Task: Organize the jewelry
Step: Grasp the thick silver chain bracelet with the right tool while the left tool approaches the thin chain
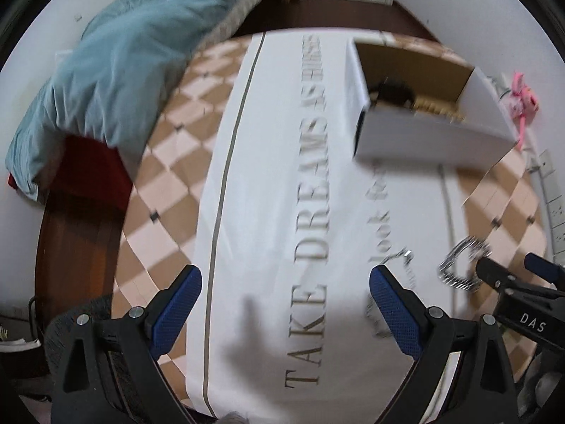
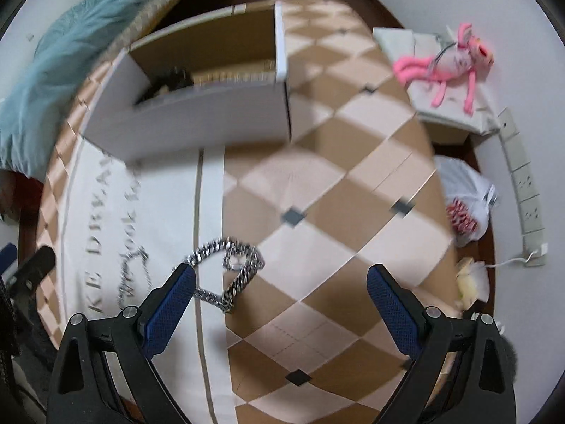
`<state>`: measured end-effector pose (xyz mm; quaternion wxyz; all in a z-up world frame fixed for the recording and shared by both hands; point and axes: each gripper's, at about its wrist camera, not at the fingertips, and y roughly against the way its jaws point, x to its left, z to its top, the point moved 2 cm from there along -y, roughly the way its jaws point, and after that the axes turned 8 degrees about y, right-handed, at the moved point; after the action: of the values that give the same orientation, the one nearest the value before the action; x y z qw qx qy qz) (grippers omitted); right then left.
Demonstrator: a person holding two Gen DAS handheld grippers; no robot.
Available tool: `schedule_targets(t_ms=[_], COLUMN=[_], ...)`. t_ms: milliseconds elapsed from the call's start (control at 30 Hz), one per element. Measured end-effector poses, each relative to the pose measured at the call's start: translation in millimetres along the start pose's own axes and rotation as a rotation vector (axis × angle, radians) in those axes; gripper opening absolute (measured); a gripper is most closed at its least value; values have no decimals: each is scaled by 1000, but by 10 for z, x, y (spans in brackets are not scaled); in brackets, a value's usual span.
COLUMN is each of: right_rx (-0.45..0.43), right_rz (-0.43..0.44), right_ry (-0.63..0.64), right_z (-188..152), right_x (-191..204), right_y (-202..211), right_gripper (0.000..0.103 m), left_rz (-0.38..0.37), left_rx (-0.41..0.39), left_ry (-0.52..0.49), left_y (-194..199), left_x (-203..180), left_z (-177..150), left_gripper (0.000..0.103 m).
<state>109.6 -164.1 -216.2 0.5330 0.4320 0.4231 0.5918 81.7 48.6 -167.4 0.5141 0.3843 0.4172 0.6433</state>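
A chunky silver chain [image 2: 229, 268] lies in a loose heap on the checkered tablecloth, just ahead of my right gripper's left finger [image 2: 169, 314]; it also shows in the left wrist view [image 1: 459, 265]. A thinner chain [image 2: 136, 272] lies on the white runner to its left, also in the left wrist view [image 1: 399, 258]. An open white box [image 2: 197, 106] with dark and gold items inside stands farther back, also in the left wrist view [image 1: 423, 106]. My right gripper [image 2: 280, 282] is open and empty. My left gripper [image 1: 286, 282] is open and empty over the runner.
A white runner [image 1: 282, 176] with gold lettering crosses the checkered table [image 2: 335, 194]. A teal blanket [image 1: 123, 63] lies at the far left. A pink plush toy [image 2: 455, 63] on a box, a plastic bag [image 2: 466, 205] and a power strip [image 2: 526, 183] are right of the table.
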Motion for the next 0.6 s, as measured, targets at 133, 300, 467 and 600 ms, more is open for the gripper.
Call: schedule_targets(t_ms=[133,300,467,600], right_rx=[0,-59,-71,-85], right_rz=[-55,-73,-30,-9], right_ry=[47,119,90,50], right_z=[-106,-180,-262,-347], right_x=[174,405,316,113], right_y=[-108,-13,53,173], right_gripper=[75,9,8,8], left_rz=[-1,-39,-96,-136], left_rx=[30,57,92,98], left_ry=[0,-4,-33,-90], left_y=[-106,-104,-61,-30], left_x=[-1,-9,-79,-258], left_z=[-115,-294,-539,-690], left_gripper=[97,97,96,96])
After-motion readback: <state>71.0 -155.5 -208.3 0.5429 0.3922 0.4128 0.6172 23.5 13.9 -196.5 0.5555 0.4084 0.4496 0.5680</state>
